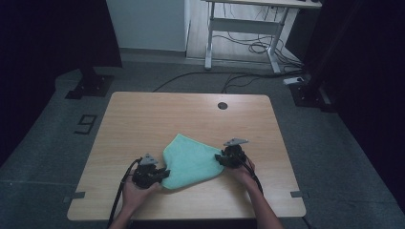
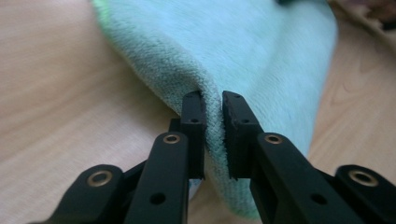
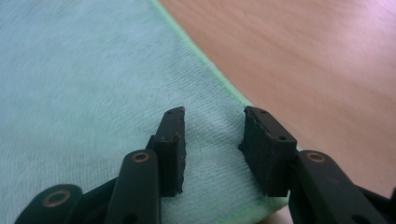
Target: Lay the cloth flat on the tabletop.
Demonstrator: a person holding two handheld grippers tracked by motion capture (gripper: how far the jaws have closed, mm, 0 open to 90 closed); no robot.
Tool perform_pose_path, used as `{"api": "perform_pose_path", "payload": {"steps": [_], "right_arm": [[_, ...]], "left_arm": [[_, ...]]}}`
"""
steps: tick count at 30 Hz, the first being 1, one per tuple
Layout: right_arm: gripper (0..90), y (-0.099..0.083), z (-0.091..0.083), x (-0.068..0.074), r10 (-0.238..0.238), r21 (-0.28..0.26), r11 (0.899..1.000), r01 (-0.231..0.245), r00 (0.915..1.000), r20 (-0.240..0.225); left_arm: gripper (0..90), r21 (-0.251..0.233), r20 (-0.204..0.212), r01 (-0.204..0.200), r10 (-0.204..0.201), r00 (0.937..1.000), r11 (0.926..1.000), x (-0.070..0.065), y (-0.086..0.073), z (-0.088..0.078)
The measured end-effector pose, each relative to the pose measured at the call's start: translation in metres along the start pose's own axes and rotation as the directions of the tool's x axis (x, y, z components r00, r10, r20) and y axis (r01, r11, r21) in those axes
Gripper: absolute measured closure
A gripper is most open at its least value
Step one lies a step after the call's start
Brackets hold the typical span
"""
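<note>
A mint-green cloth (image 1: pixel 191 162) lies bunched on the near middle of the wooden table (image 1: pixel 143 114). My left gripper (image 1: pixel 164 174) sits at the cloth's near left edge. In the left gripper view its jaws (image 2: pixel 212 100) pinch a raised fold of the cloth (image 2: pixel 261 51) between the pads. My right gripper (image 1: pixel 220 158) rests at the cloth's right corner. In the right gripper view its jaws (image 3: pixel 215 116) stand apart over the hemmed corner of the cloth (image 3: pixel 84 84), and the pads do not press on it.
A round cable hole (image 1: pixel 222 105) sits near the table's far edge. Behind the table, on the floor, stand a white desk frame (image 1: pixel 243 28), loose cables (image 1: pixel 248 47) and two dark stand bases (image 1: pixel 90 86). Bare wood surrounds the cloth.
</note>
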State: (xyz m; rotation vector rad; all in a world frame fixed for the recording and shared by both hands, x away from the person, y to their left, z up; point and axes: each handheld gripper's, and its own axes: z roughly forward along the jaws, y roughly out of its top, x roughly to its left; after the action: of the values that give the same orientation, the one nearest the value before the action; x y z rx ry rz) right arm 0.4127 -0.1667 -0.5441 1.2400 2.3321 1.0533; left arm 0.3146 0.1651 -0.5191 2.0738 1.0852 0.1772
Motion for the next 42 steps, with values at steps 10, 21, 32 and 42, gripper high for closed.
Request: {"api": "perform_pose_path", "payload": {"steps": [10, 21, 32, 42], "right_arm": [[59.8, 0.024, 0.027, -0.014, -0.047, -0.025, 0.999, 0.046, 0.9985, -0.030], [57.4, 0.014, -0.016, -0.008, -0.038, -0.137, 0.990, 0.033, 0.9987, -0.034], [54.4, -0.037, -0.045, 0.034, -0.041, -0.114, 0.993, 0.029, 0.9936, -0.105], [52.7, -0.032, -0.025, 0.067, -0.091, -0.089, 0.993, 0.077, 0.9829, -0.160]], "left_arm": [[59.8, -0.079, -0.054, -0.026, 0.022, 0.9983, 0.9965, -0.001, 0.011, -0.025], [58.4, -0.083, -0.011, -0.087, 0.086, 0.9962, 0.9927, 0.009, 0.045, -0.007], [58.2, 0.053, 0.022, -0.043, 0.041, 0.9989, 0.9977, 0.035, 0.063, 0.065], [57.7, 0.097, -0.019, -0.043, 0.045, 0.9988, 0.9944, 0.033, 0.059, 0.068]]}}
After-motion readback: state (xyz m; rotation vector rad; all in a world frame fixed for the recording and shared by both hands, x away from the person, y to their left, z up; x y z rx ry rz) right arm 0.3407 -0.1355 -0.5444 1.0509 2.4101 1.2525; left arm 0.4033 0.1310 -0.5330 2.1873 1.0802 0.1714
